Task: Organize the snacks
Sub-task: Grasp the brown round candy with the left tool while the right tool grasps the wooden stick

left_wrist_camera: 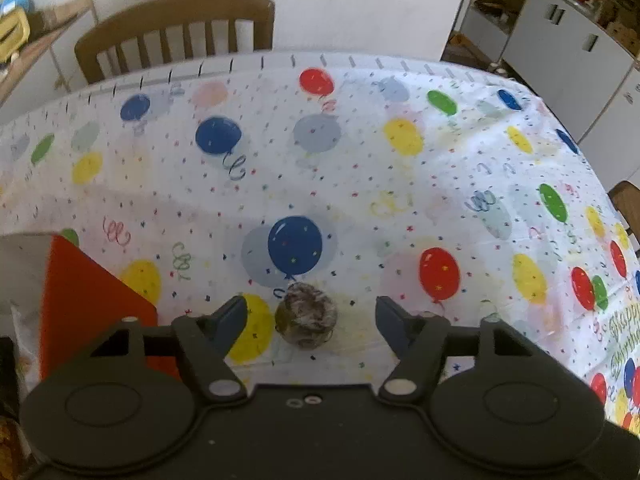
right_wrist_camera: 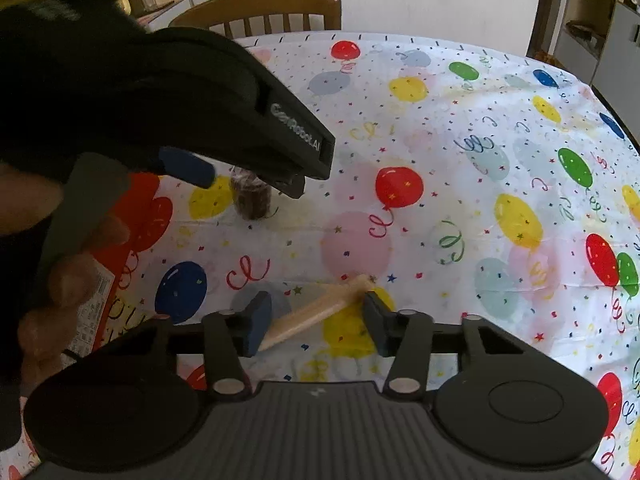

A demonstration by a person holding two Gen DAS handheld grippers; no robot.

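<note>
A round dark snack in clear wrap [left_wrist_camera: 306, 317] lies on the balloon tablecloth, between the open fingers of my left gripper [left_wrist_camera: 310, 320]. It shows in the right wrist view [right_wrist_camera: 252, 196] under the left gripper [right_wrist_camera: 256, 178], which hovers just above it. A tan wafer stick [right_wrist_camera: 316, 314] lies slantwise on the cloth between the open fingers of my right gripper [right_wrist_camera: 316, 322]. Neither gripper grips anything.
A red snack box [left_wrist_camera: 88, 300] stands at the left, also seen in the right wrist view [right_wrist_camera: 120, 240]. A wooden chair [left_wrist_camera: 176, 28] is behind the table's far edge. White cabinets [left_wrist_camera: 572, 52] stand at the right.
</note>
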